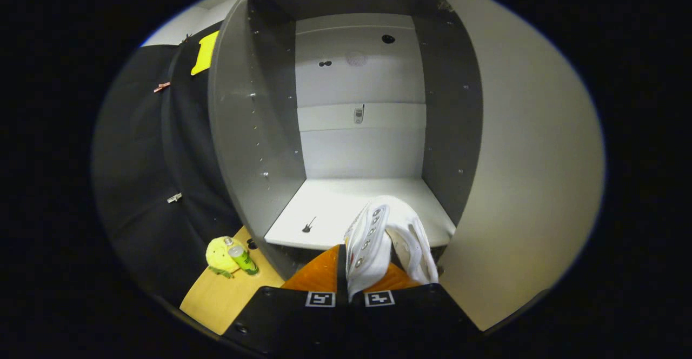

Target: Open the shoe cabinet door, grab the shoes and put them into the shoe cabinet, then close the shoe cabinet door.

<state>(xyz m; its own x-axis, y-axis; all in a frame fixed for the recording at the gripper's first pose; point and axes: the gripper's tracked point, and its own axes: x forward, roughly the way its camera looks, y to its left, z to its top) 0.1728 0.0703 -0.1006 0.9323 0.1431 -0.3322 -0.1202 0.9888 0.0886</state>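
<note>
Your tongs (348, 286) are clamped on the white shoe (386, 237); carry it deep onto the cabinet (254, 132) shelf (330, 207) before letting go.

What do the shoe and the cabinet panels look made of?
Shoe, clamped between the tool fingers: white, looks like leather or synthetic with a smooth, faintly glossy upper and metal-looking eyelets; can't tell which. Cabinet side panels: grey matte laminated board, judging by the rows of shelf-pin holes. Shelf: white, smooth, probably the same board.
</note>
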